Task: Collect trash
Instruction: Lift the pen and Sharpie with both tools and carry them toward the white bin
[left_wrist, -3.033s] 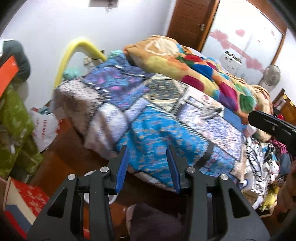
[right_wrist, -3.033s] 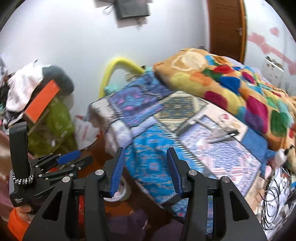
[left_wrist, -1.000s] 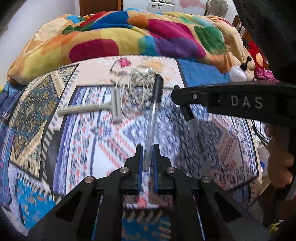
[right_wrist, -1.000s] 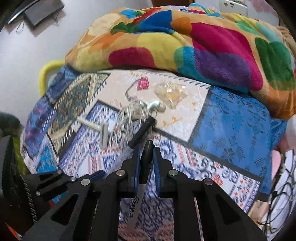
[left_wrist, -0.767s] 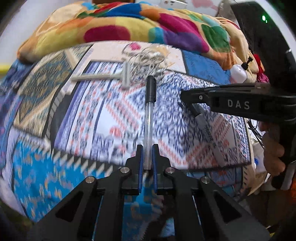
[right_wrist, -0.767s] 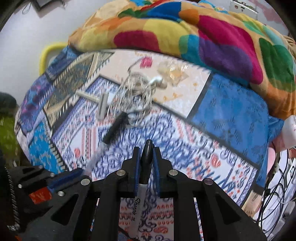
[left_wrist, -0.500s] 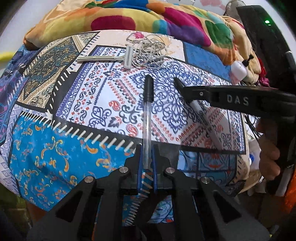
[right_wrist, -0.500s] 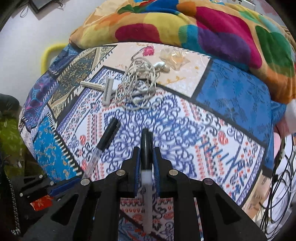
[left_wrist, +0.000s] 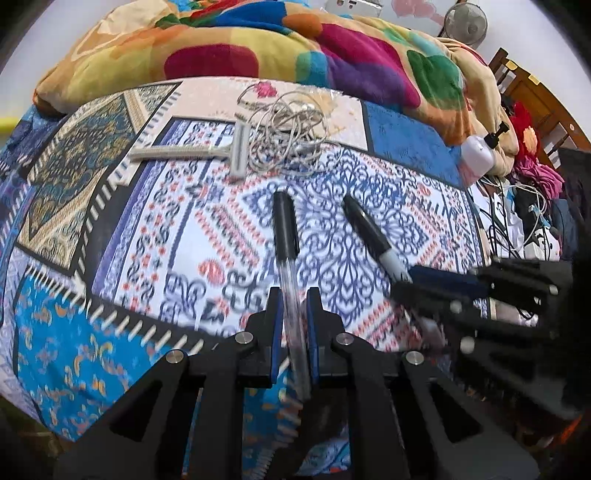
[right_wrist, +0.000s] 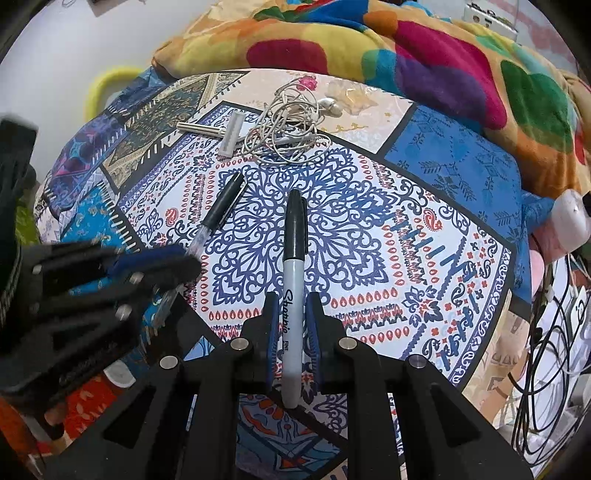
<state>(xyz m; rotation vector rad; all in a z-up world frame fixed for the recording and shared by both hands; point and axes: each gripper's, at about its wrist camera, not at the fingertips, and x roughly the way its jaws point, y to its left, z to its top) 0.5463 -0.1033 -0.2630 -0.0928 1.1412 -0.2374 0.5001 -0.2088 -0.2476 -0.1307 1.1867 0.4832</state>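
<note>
the left claw (left_wrist: 291, 332) pinches a clear pen (left_wrist: 286, 251) and its jaws are easing apart, the pen between them; the right claw (right_wrist: 291, 328) is pressed onto a marker (right_wrist: 293, 258). each lies lengthwise along its claw, cap pointing away over the bedspread (right_wrist: 369, 229). both hang near the bed's near edge, side by side, close together. a razor (left_wrist: 207, 151) and tangled earphones (left_wrist: 288, 136) lie farther in, below the blanket (left_wrist: 332, 48).

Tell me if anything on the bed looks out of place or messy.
Yes. A disposable razor lies loose on the patterned bedspread beside a tangled knot of white earphones, with a crumpled clear wrapper just past them near the blanket. None of it belongs on a bed.
</note>
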